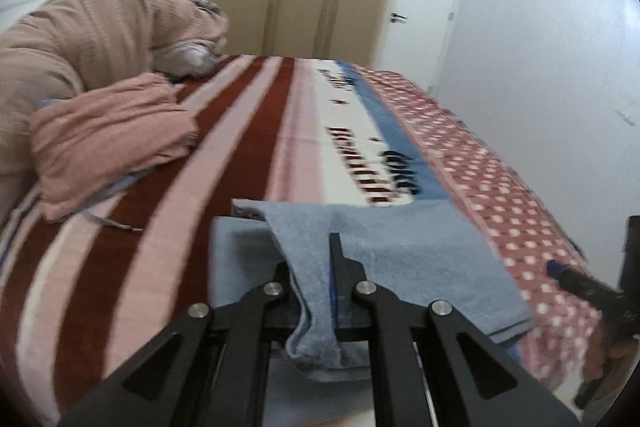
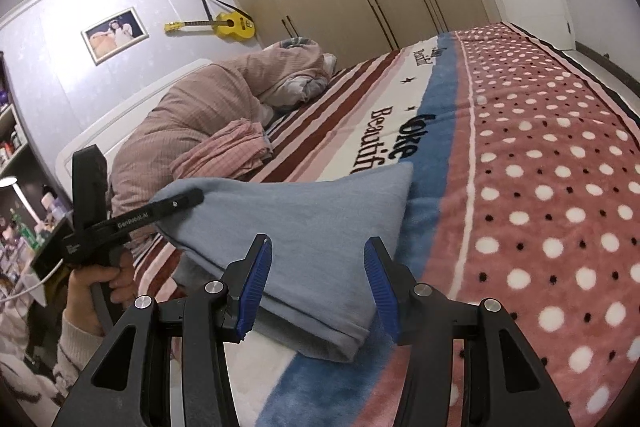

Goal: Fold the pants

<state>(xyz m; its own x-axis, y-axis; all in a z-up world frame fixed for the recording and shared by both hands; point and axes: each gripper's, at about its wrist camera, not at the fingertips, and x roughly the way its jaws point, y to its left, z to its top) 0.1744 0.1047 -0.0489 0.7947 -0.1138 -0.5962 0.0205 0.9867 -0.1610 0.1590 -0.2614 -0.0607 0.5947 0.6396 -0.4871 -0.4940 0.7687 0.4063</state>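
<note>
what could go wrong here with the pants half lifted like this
1. Only the left claw pinches the blue pants; the right claw is open around the lower edge, so the lifted fold could sag unevenly.
2. The pinch takes a bunched ridge of cloth, which may slip out.
3. The plush blanket could drag the fabric and wrinkle the fold.

"Beautif" on blanket [image 2: 400, 131], "GenRobot.AI" on left gripper [image 2: 176, 205]

pants [image 2: 304, 227] on bed [image 2: 540, 147], quilt [image 2: 192, 115] behind
</note>
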